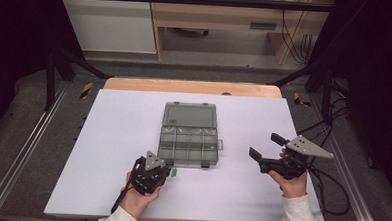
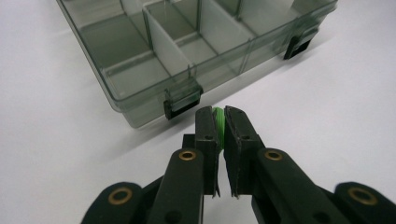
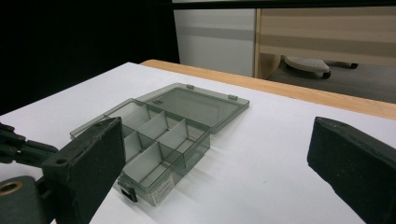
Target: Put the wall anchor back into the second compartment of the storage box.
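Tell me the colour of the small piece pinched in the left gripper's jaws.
Bright green. The small piece shows best in the left gripper view, clamped by the left gripper.

Work surface: wooden table [image 1: 192, 87] covered by a white sheet, bare wood showing along the far edge. Lying on it, a smoky-grey transparent plastic compartment box [image 1: 188, 135], lid folded open toward the far edge, placed about midway between left and right edges.
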Tool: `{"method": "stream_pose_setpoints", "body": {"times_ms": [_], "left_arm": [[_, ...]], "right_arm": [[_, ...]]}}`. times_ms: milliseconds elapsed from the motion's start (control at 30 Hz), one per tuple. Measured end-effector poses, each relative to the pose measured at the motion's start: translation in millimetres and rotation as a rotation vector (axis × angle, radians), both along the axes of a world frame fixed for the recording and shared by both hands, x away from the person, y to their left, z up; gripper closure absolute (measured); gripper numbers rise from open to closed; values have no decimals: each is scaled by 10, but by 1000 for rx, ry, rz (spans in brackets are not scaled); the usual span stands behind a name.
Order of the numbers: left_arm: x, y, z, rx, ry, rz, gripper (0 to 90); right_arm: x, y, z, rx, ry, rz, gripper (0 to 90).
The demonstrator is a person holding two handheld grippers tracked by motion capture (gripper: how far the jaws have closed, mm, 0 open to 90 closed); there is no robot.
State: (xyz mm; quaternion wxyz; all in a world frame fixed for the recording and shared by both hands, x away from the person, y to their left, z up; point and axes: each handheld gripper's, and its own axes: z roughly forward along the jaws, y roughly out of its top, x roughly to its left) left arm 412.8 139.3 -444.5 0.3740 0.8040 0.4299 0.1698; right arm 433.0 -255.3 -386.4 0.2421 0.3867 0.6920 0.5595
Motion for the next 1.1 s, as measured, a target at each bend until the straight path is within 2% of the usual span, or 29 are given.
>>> {"method": "stream_pose_setpoints", "body": {"times_ms": [200,533,767,900,933,1100], "left_arm": [[-9,23,139,-27,-26,-5,837],[157,83,349,-84,-62,22,837],[344,83,445,-113,-84,40,837],[501,42,508,-130,-100,50,837],[501,42,508,-130,-100,50,837],[692,-44,547,-127,-117,48,837]], "right_arm": [[2,2,-4,-3,4,1,45],[0,-4,5,9,5,-2,44],[6,-4,0,0,5,-4,43],[7,-2,-2,1,5,-2,43],[7,-2,-2,1,5,-2,43],[10,-3,-4,-1,6,-5,42]]}}
